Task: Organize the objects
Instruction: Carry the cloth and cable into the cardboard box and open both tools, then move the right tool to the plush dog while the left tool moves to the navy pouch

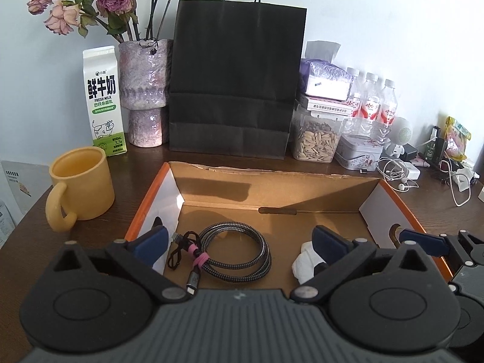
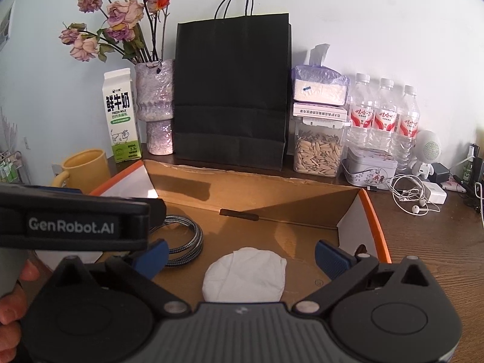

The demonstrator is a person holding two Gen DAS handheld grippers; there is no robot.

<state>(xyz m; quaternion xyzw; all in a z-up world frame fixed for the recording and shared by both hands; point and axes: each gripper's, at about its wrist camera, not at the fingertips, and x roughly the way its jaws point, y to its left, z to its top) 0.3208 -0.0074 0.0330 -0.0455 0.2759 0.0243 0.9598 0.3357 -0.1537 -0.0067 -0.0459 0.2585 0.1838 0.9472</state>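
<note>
Open cardboard box (image 1: 272,187) on dark wooden surface (image 1: 99,236), orange outside, plain brown inside, white side flaps folded in. Inside, at left: braided cable (image 1: 239,251), grey-black weave, wound in a flat coil, bound with a pink strap, metal plug end lying toward the near wall. A thin black cord looped just beside it, under the same strap. Inside, at right: white round pad (image 2: 245,275), soft and creased, flat on the box floor, apart from the cable.

Left tongs (image 1: 242,242) spread wide, blue pads either side of the coil, nothing gripped. Right tongs (image 2: 240,255) likewise wide, pad lying between them untouched; no contact seen.

Behind box: black paper bag (image 1: 236,90), milk carton (image 1: 104,103), vase with dried roses (image 1: 145,90), seed jar (image 1: 317,142), three water bottles (image 1: 370,106). Yellow mug (image 1: 81,187) left of box.
</note>
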